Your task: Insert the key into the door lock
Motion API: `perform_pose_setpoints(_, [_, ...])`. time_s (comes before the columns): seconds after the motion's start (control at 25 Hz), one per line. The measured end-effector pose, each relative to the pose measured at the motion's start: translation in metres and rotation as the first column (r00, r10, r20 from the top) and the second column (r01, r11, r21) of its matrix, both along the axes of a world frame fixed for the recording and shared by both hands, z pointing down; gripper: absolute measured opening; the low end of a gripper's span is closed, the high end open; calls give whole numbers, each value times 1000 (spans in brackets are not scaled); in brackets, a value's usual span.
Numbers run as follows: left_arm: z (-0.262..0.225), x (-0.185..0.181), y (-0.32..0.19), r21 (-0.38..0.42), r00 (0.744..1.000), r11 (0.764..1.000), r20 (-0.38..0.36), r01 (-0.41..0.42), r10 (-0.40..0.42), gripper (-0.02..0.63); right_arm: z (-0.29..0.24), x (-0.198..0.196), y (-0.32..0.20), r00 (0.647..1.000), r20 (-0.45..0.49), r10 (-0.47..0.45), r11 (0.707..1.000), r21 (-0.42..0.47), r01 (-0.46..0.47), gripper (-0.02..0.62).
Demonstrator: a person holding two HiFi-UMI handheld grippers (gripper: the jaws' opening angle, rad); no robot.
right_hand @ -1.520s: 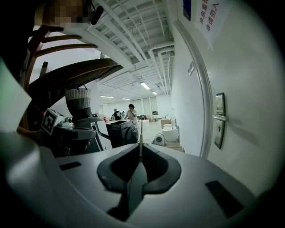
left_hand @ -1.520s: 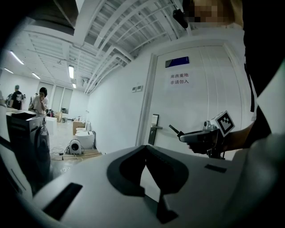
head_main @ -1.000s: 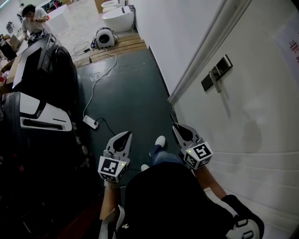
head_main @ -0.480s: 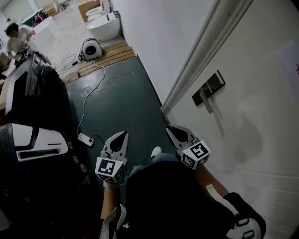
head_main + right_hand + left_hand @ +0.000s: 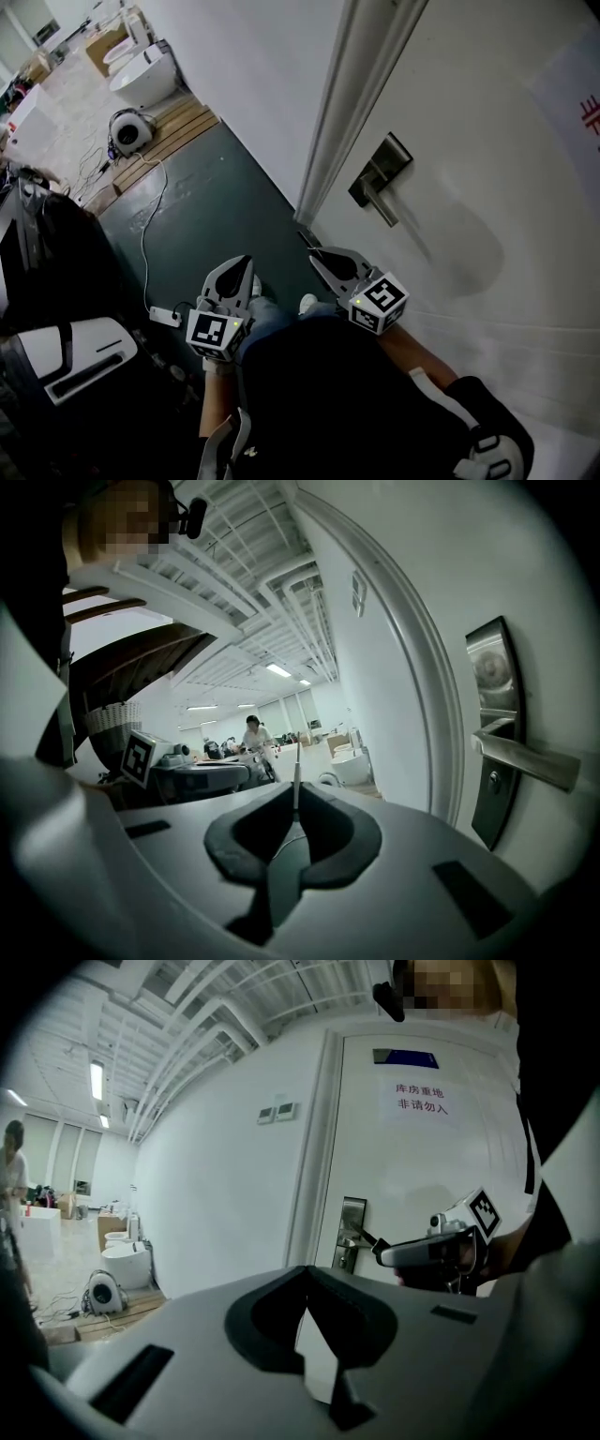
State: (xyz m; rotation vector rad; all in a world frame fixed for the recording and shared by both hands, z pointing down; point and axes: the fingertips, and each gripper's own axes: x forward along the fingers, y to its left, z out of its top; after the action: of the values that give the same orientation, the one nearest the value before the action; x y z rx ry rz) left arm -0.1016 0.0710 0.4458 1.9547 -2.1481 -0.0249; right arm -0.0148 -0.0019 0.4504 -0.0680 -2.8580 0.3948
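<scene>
The door lock (image 5: pixel 380 173) is a dark metal plate with a lever handle (image 5: pixel 386 204) on the white door (image 5: pixel 487 234). My right gripper (image 5: pixel 315 253) is shut on a thin key (image 5: pixel 304 239), below and left of the plate, apart from it. In the right gripper view the key blade (image 5: pixel 296 785) sticks up from the shut gripper (image 5: pixel 296 813); the lock plate (image 5: pixel 497 733), lever (image 5: pixel 525 757) and keyhole (image 5: pixel 494 780) lie off to the right. My left gripper (image 5: pixel 238 264) hangs shut and empty over the floor. From the left gripper (image 5: pixel 307 1274) I see the lock plate (image 5: pixel 351 1232) and the key (image 5: pixel 367 1237) near it.
A white door frame (image 5: pixel 342 103) runs beside the lock, with a white wall (image 5: pixel 253 66) to its left. A printed sign (image 5: pixel 422 1099) hangs on the door. On the dark green floor (image 5: pixel 206 216) lie a power strip (image 5: pixel 164 315) with cable; a blower (image 5: pixel 127 131) and bathtub (image 5: pixel 141 80) stand further off.
The head view has swung toward the door: the lock plate now sits lower and more to the left, closer to the right gripper. Both grippers stay shut, the key still held.
</scene>
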Motion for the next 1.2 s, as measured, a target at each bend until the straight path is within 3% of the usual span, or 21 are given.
perform_pose_setpoints(0.2, [5, -21, -40, -40, 986, 985, 23, -166, 167, 9, 2, -18, -28, 993, 4, 122, 992, -25, -122, 32])
perform_pose_setpoints(0.36, [7, -35, -70, -58, 950, 951, 53, -305, 308, 9, 7, -32, -49, 971, 7, 240, 970, -49, -240, 32])
perform_pose_setpoints(0.52, [7, -48, -93, -69, 911, 911, 37, -407, 410, 9, 11, -44, -68, 930, 19, 366, 924, -128, -361, 32])
perform_pose_setpoints(0.88, [26, -60, -138, -100, 794, 792, 15, -603, 607, 9, 47, -37, -121, 774, 14, 633, 745, -281, -605, 32])
perform_pose_setpoints(1.2, [43, -66, -163, -111, 726, 721, 2, -684, 688, 9, 84, -19, -157, 612, 0, 791, 531, -497, -686, 32])
